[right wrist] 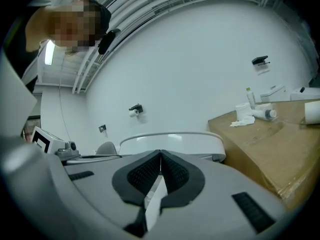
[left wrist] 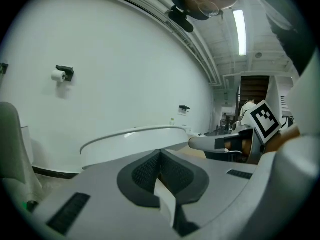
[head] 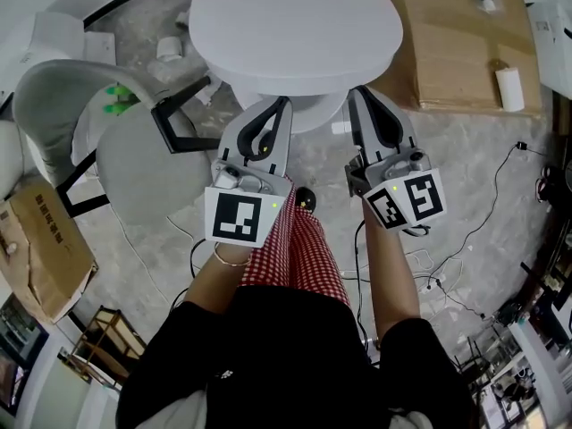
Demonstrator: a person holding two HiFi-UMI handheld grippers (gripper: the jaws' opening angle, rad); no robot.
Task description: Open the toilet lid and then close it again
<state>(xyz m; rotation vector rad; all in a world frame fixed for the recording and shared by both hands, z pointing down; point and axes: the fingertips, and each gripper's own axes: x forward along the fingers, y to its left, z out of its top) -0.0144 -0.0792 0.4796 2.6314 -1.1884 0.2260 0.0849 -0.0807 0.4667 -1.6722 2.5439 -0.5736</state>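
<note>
The white toilet lid [head: 295,25] lies flat and closed at the top middle of the head view. My left gripper [head: 284,102] points at its front rim from the near side, jaws shut with nothing between them. Beside it, my right gripper [head: 357,90] is shut and empty too, its tip just at the rim's edge. In the left gripper view the lid [left wrist: 132,139] shows as a flat disc just beyond the closed left gripper [left wrist: 160,151]. The right gripper view has the lid [right wrist: 170,140] straight ahead of the closed right gripper [right wrist: 160,151]. Whether either tip touches the lid I cannot tell.
A grey chair [head: 134,155] stands to the left of the toilet. A large cardboard box [head: 456,52] with a paper roll [head: 509,88] sits at the right, and a smaller box [head: 45,248] at lower left. Cables [head: 487,217] trail over the speckled floor.
</note>
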